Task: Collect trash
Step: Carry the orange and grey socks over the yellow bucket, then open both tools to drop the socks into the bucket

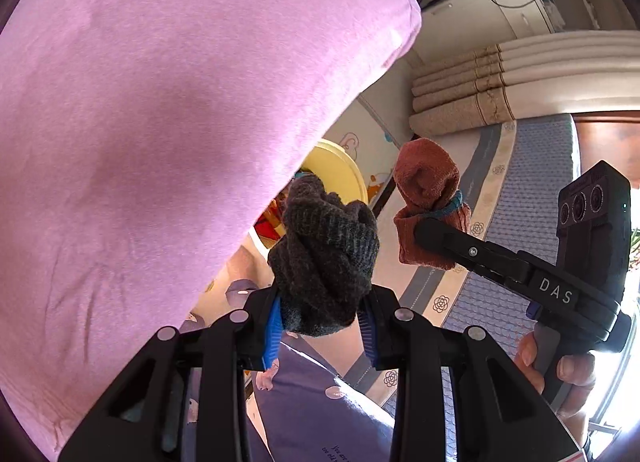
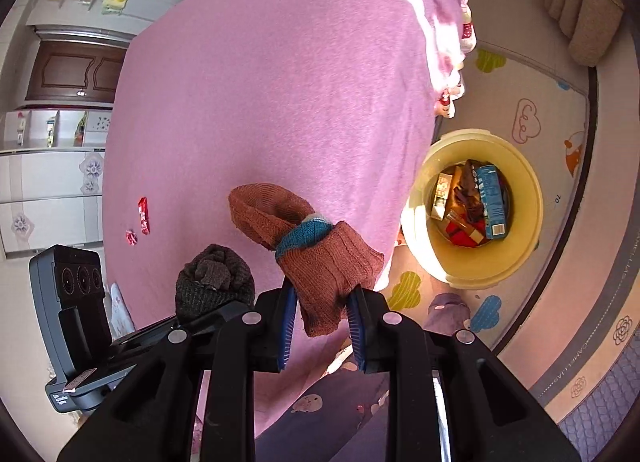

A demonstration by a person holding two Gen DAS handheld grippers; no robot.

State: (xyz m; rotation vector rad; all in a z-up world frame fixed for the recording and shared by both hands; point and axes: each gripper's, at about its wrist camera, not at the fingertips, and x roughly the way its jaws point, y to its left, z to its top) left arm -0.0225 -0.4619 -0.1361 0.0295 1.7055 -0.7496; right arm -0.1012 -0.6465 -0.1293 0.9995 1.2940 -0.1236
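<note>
- Your left tool [image 1: 323, 316] is pinching a balled-up dark grey knitted sock [image 1: 326, 258] between its blue-padded fingers; the sock bulges out above the fingertips.
- Your right tool [image 2: 322, 320] is pinching a rolled rust-brown knitted sock with a teal band [image 2: 308, 246] by its lower end, and the roll leans up and to the left of the tool.
- Both tools hang in the air side by side, near each other, over the edge of a pink-covered table [image 2: 260, 82].
- A round pale yellow plastic bin [image 2: 528, 198] stands on the patterned floor mat just beside the table, ahead and to the right of your right tool; boxes and wrappers lie inside it.
- The step in hand looks like carrying both socks to the bin. Next, you would likely swing each tool over the bin's mouth, then spread its fingers.
- A red wrapper [image 2: 143, 215] and a small red scrap [image 2: 131, 237] lie on the table, left of both tools, not yet collected.
</note>
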